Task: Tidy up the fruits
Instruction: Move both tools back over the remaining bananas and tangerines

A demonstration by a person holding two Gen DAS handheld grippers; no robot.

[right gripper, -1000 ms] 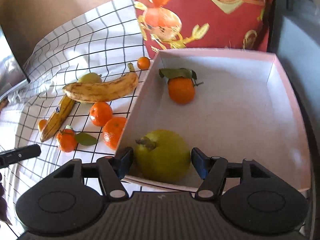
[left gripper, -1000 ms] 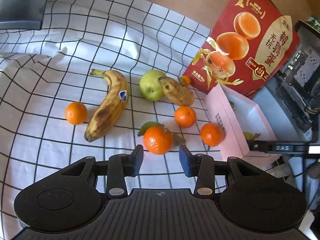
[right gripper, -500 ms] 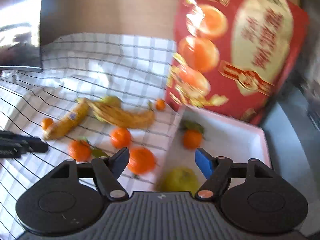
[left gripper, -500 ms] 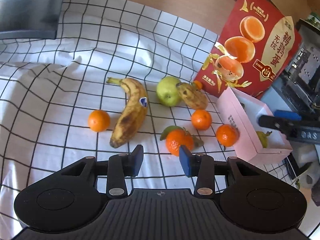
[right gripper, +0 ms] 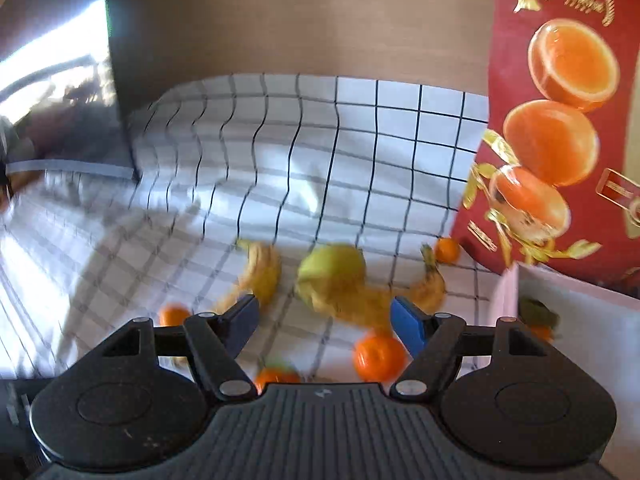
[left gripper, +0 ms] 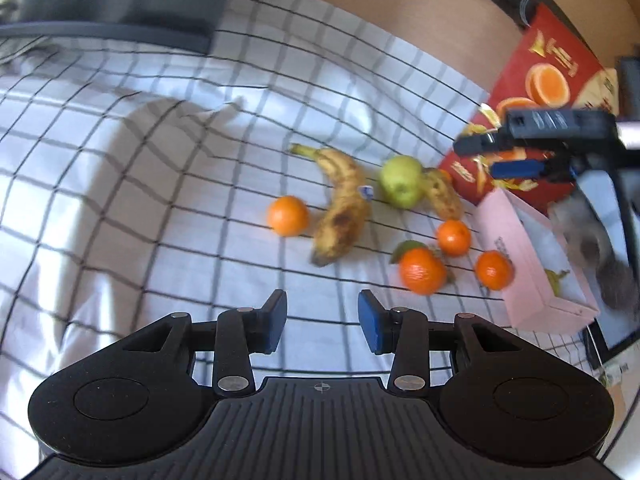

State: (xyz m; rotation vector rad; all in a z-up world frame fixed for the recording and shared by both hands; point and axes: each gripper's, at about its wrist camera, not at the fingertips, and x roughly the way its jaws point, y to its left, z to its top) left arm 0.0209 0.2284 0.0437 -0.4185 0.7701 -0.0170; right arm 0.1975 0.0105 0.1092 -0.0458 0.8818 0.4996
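The left hand-held gripper (left gripper: 322, 322) hangs above the checked cloth (left gripper: 160, 200) with its blue-padded jaws parted and nothing between them. Ahead and a little to its right lies a leafy mandarin (left gripper: 423, 271), dimpled and round, with two smaller mandarins beyond it, one (left gripper: 453, 237) farther off and one (left gripper: 494, 270) touching the wall of the pink box (left gripper: 520, 256). Straight ahead lies a long banana (left gripper: 341, 210), yellow with brown bruising and a small blue sticker too blurred to read; a lone mandarin (left gripper: 288, 216) sits just to its left. Past the banana a smooth green apple (left gripper: 401, 186) rests against a shorter, browner banana (left gripper: 442, 196). Inside the box, only a stem and a bit of green fruit (left gripper: 554, 278) show over the wall. Behind the box stands a red printed bag (left gripper: 552, 80) showing halved orange rounds and gold lettering, illegible here.

The right hand-held gripper (right gripper: 324, 326), seen from the left as dark bars (left gripper: 536, 136) high to the right, is likewise spread wide and empty. Under and just beyond its fingers the apple (right gripper: 332, 270) and both bananas blur together; a mandarin (right gripper: 378, 358) lies close by its right finger (right gripper: 408, 326), and a tiny one (right gripper: 447, 250) sits at the foot of the bag (right gripper: 560, 120). The cloth is white with a thin black grid, wrinkled and sunlit, covering the counter.
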